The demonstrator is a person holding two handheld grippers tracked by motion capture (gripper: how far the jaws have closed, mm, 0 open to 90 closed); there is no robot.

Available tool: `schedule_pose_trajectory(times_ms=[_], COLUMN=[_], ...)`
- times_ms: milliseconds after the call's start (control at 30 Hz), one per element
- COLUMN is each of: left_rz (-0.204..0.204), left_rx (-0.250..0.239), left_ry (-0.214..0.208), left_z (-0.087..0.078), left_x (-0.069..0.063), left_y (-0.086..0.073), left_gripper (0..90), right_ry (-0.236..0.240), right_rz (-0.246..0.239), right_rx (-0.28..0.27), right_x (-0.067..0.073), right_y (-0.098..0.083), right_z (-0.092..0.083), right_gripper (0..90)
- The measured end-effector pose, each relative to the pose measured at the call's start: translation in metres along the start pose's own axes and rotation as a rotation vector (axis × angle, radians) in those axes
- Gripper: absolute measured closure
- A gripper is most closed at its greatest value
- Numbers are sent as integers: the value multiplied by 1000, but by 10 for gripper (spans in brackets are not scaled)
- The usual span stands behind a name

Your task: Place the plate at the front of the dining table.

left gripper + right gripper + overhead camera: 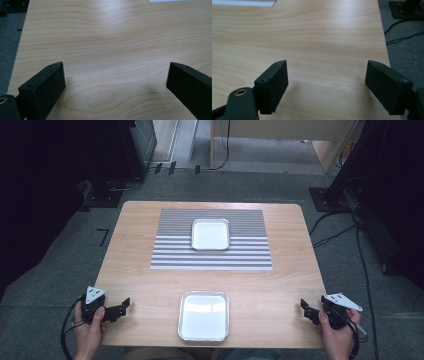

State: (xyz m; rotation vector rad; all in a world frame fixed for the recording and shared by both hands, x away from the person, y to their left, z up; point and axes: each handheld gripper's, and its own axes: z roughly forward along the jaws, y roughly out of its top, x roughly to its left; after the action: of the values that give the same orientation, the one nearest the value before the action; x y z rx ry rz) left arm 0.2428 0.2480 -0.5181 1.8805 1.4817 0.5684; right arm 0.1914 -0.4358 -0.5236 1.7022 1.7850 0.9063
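My left gripper (124,305) sat at about eight o'clock on the pale wooden table (135,265), low by the near left corner, with my left hand (90,330) wrapped around its handle. In the left gripper view its jaws stood wide apart over bare wood grain, holding nothing.

Moving right, the shallow square metal tray (204,315) lay at six o'clock, close to the near edge, between my two grippers and well apart from both. It looked empty and shiny. Beyond it, toward twelve o'clock, a smaller white square tray (210,234) rested on a grey-and-white striped mat (170,251); it looked empty too.

My right gripper (304,306) waited at about four o'clock by the near right edge, gripped in my right hand (337,332). In the right gripper view its jaws were spread just as wide, empty, with the table's right edge and the grey carpet (407,47) running past them.

I judged this as the ready stance, with no grasp begun. The next move, as I reckoned it, called for swinging one gripper inward toward the near tray's rim, lining one jaw above and one below the thin lip before closing, since the rim was low and likely slippery.
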Motion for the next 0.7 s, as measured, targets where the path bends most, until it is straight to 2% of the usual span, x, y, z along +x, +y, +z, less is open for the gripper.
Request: schedule_pose_trajectory(times_ms=[233, 300, 700], left_rz=[40, 65, 71], left_rx=[19, 33, 34], left_ry=[32, 33, 27], left_z=[2, 3, 4], left_x=[-5, -7, -7], left_y=[0, 1, 1], left_gripper=[18, 2, 0], right_ry=[-28, -26, -23], right_rz=[-51, -54, -55], right_rx=[24, 35, 36], right_x=[6, 7, 8], right_y=[-1, -1, -1], right_z=[2, 2, 2], right_gripper=[180, 178, 173])
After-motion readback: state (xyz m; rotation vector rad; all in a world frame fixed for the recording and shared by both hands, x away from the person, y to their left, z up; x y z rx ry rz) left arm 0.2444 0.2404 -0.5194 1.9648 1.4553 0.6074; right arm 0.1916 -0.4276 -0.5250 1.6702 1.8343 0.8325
